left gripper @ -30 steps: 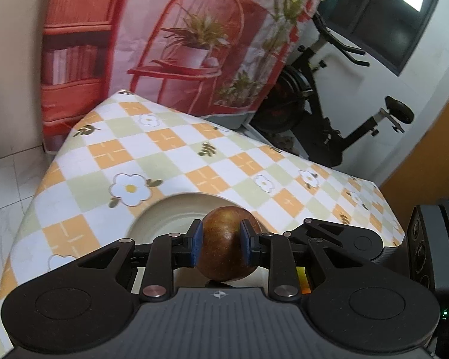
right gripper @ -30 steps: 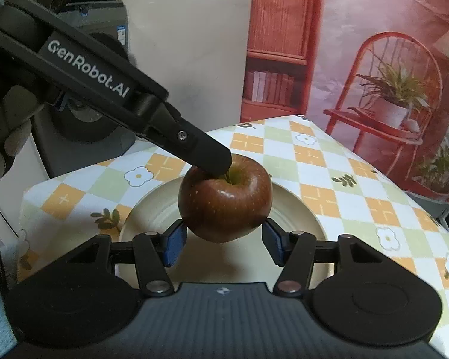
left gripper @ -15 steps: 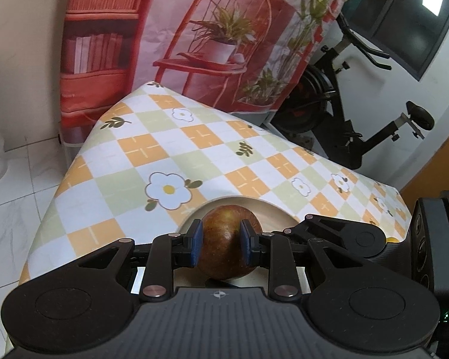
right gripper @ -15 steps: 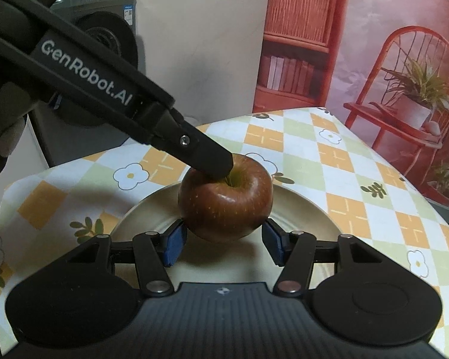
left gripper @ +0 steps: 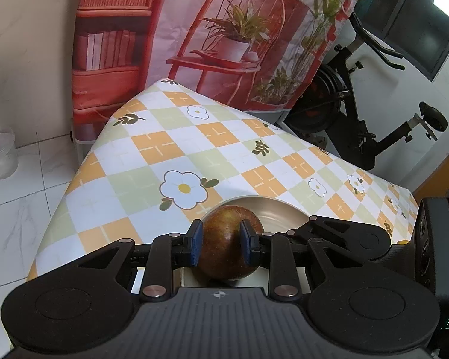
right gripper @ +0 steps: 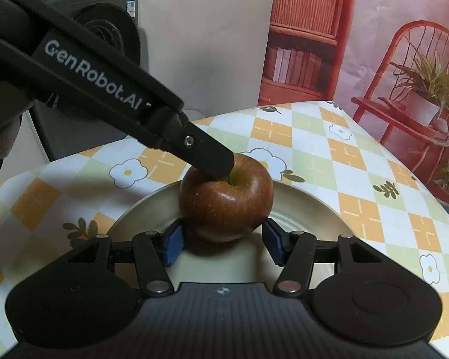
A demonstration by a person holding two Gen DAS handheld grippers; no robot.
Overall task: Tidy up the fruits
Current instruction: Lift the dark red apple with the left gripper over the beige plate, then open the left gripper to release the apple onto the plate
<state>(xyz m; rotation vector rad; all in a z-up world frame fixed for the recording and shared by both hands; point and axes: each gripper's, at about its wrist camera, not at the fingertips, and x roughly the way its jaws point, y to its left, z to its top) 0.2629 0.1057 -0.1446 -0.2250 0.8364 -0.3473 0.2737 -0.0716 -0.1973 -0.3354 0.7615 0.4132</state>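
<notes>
A red-brown apple (right gripper: 224, 206) rests on a cream plate (right gripper: 308, 215) on the checked tablecloth. My right gripper (right gripper: 223, 243) is shut on the apple, its blue pads against the lower sides. My left gripper (left gripper: 220, 242) is shut and comes in from the upper left. In the right wrist view one of its fingers (right gripper: 206, 155) touches the top of the apple by the stem hollow. In the left wrist view the apple (left gripper: 221, 254) shows behind the narrow gap between the pads and is wider than that gap. The plate (left gripper: 272, 212) lies just beyond.
The flower-patterned tablecloth (left gripper: 179, 149) drops off at the left and far edges. Beyond the table are an exercise bike (left gripper: 359, 113), a printed backdrop and a washing machine (right gripper: 104, 30). A plastic jar (left gripper: 0, 155) stands on the floor. A gloved hand (right gripper: 0, 137) holds the left gripper.
Both grippers and the apple have come down together toward the plate. The apple now sits lower over the plate, and the table looks nearer in both views.
</notes>
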